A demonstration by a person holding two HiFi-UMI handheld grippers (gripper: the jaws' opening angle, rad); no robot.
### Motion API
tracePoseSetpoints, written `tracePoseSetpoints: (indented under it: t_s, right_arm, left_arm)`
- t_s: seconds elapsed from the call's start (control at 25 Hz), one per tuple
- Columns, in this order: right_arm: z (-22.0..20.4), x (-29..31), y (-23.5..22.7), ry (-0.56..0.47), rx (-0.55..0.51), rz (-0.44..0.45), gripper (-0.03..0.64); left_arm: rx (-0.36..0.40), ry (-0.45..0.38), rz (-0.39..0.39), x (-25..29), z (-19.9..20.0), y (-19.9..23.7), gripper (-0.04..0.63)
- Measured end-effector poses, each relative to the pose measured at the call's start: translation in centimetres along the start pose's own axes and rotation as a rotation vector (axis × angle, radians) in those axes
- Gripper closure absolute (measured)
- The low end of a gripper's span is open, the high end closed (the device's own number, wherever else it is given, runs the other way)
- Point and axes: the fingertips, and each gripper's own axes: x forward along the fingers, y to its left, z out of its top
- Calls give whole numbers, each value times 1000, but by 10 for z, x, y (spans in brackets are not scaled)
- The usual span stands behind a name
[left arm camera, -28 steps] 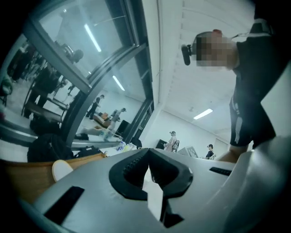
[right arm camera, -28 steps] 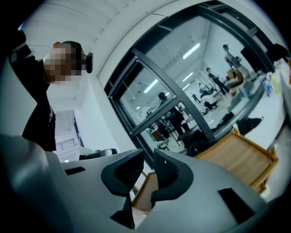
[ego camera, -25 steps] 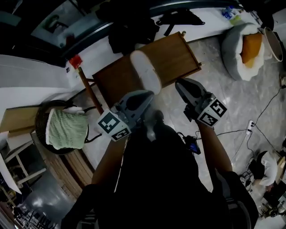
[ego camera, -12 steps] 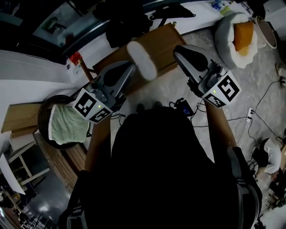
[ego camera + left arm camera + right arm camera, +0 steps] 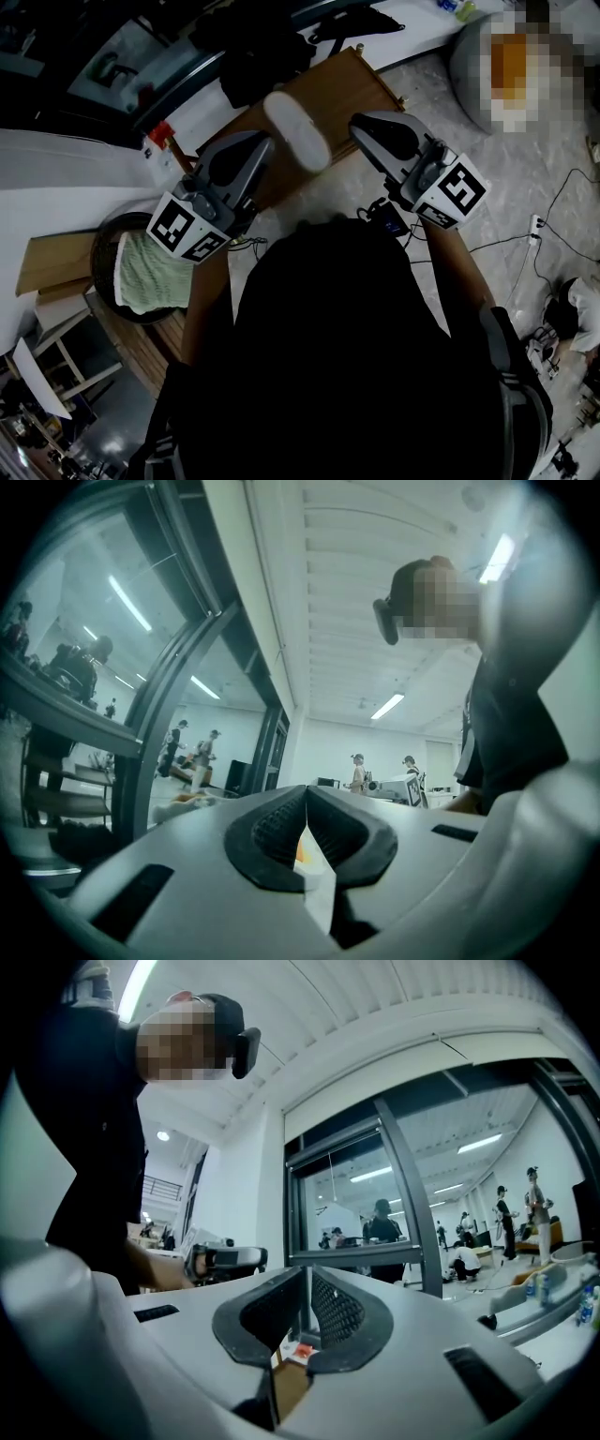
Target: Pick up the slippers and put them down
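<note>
- The pale stone floor (image 5: 525, 178) filled the right side of my head view, with cables trailing across it.
- A wooden table (image 5: 352, 80) stood ahead of the dark torso, angled across the frame.
- To the left I saw a round dark basket (image 5: 101, 253) with a green cloth (image 5: 145, 272) lying in it, well apart from the table's top.
- The left gripper (image 5: 261, 142) was held up over the near left part of the table and pointed roughly level. In the left gripper view its fingers (image 5: 272, 832) met at the tips and gripped nothing. Beyond them I saw only a glass partition and a bright room.
- The right gripper (image 5: 361, 124) was held up in the same way over the table's near right part. In the right gripper view its fingers (image 5: 347, 1312) had just drawn together and were closed, with nothing between them.
- One white slipper (image 5: 295, 129) lay on the table. In my head view it sat between the two grippers' tips, and neither gripper had hold of it. I could not tell whether either tip touched it.
- Each gripper carried its marker cube at the near end, the left (image 5: 187, 234) and the right (image 5: 452, 195).
</note>
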Motion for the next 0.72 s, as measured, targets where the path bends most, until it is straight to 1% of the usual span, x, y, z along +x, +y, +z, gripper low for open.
tracePoseSetpoints:
  t_s: [0.12,0.24,0.48,0.72]
  right_arm:
    - [-4,-1,2,0,2,7,572]
    - [-10,-2,6,25,-1,16,574]
    - [-20,-18,1,63,-20,-1,574]
    - [-30,-44,-12,68,7,0,574]
  left_arm:
    - [-12,23,-21,4,-8,-8,583]
    - [-23,52,-29,7,-16,-11,583]
    - [-18,116,-35,19,-29,-28,583]
    - [-15,173,-23,36,-49,-49,583]
